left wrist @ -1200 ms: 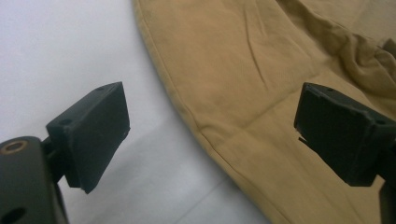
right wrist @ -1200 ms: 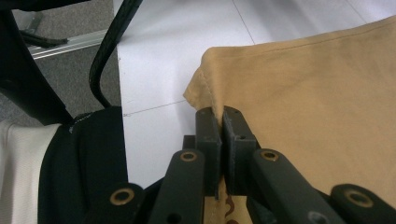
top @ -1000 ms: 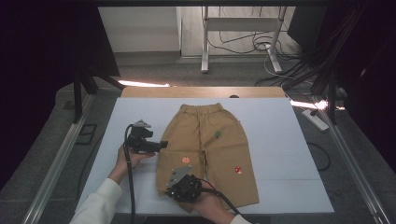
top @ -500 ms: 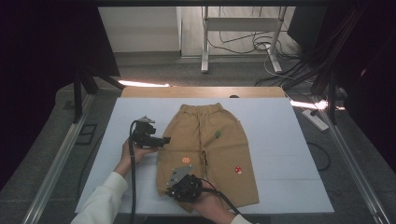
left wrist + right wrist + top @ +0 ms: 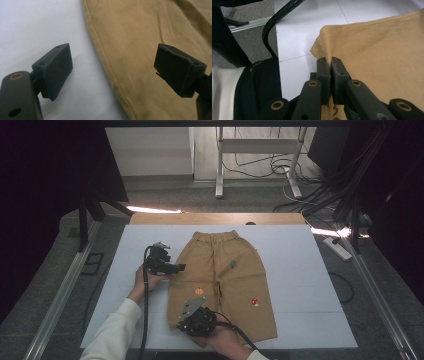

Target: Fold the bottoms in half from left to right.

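Observation:
Tan children's pants [image 5: 220,270] lie flat on the white table [image 5: 300,270], waistband away from me, with small patches on the legs. My left gripper [image 5: 176,268] hovers at the pants' left side seam, open. In the left gripper view its pads [image 5: 56,66] straddle the seam of the pants [image 5: 150,37], one over bare table [image 5: 37,25], the other over cloth. My right gripper [image 5: 184,320] sits at the near hem of the left leg. In the right gripper view it [image 5: 330,65] is shut on the hem of the pants [image 5: 382,50] near the corner.
A black cable [image 5: 272,27] and a white sleeve [image 5: 224,95] lie left of my right gripper. The table's front edge [image 5: 220,347] is close behind my right hand. A metal rail [image 5: 60,290] runs along the left, and a stand with cables [image 5: 260,165] is on the floor beyond.
My left gripper has moved away from me and rightward, closer to the pants' side seam. My right gripper has stayed put, still clamped on the hem.

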`<control>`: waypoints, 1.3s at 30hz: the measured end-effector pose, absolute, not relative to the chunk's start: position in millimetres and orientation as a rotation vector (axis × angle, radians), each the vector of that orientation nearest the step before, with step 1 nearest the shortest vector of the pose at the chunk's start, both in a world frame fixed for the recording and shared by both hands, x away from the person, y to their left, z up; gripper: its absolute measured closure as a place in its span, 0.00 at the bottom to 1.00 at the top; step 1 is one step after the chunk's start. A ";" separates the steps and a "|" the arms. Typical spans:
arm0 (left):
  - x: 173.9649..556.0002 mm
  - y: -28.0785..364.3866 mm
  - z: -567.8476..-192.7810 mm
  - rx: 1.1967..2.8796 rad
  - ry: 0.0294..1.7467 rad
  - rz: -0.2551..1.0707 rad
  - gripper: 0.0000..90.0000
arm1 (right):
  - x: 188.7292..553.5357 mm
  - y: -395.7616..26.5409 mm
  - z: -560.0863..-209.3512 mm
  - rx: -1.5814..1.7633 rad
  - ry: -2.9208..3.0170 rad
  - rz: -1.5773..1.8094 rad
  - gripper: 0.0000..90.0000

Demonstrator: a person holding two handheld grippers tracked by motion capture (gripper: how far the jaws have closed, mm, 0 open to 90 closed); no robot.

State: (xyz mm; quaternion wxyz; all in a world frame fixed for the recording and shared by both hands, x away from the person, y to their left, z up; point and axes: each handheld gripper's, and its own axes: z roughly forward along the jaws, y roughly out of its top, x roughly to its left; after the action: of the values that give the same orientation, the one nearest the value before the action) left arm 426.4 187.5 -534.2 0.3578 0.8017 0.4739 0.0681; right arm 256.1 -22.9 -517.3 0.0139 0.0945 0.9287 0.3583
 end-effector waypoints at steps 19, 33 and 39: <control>429.7 185.6 -538.4 2.061 1.195 0.095 0.40 | 256.9 -24.9 -516.5 0.298 2.896 1.124 0.96; 427.9 179.8 -541.3 2.070 1.145 -0.005 0.93 | 257.2 -26.7 -515.8 0.306 2.898 1.137 0.96; 426.3 182.8 -534.1 2.039 1.124 -0.006 0.94 | 257.8 -29.9 -512.0 0.318 2.894 1.155 0.96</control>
State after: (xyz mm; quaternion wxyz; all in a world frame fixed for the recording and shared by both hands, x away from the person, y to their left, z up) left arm 426.3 182.8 -534.1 0.3955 0.8043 0.4436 -0.0023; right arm 257.8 -29.9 -512.0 0.0047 0.1016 0.9240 0.3687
